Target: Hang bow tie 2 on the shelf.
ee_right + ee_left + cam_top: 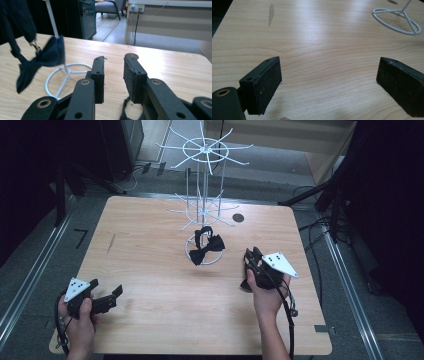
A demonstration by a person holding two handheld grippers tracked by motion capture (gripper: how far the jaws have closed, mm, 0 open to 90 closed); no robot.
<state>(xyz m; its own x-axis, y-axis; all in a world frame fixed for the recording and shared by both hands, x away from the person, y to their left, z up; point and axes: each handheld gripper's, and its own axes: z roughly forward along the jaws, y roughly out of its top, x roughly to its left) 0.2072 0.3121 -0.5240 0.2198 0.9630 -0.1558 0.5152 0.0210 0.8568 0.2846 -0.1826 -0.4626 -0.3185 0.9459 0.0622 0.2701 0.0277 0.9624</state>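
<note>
Could easily go sideways here: clipping the spindly wire rack (204, 180) and tipping it, or pinching a loose wing so the bow tie (206, 249) slips. Bow tie hanging low on the rack, just above the base ring. Right gripper (251, 254) near it, jaws only narrowly apart, nothing between the pads. Left gripper (116, 293) at the near left corner, gaping wide, empty. Pale wood table (150, 270), slightly glossy, dim room, grey floor, cables around.
</note>
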